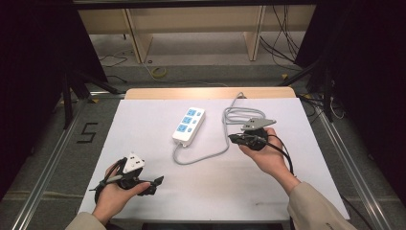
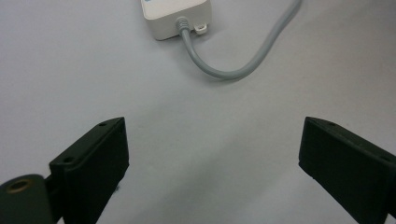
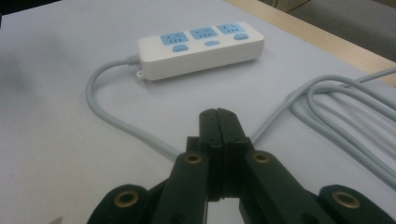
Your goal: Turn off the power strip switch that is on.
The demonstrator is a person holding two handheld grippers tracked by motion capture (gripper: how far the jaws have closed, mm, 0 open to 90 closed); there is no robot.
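left tongs (image 1: pixel 158 181) at the lower left of the frame, spread wide and empty over the white surface (image 1: pixel 143 120). right tongs (image 1: pixel 233 138) right of centre, clenched on nothing, just above the grey cable (image 1: pixel 210 154). white power strip (image 1: pixel 188 125) lies dead centre, cable looping off toward upper right.

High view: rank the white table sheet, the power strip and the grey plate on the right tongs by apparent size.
1. White table sheet, by far the largest.
2. Power strip.
3. Grey plate, though it sits raised nearer the camera, so this margin is unsure.
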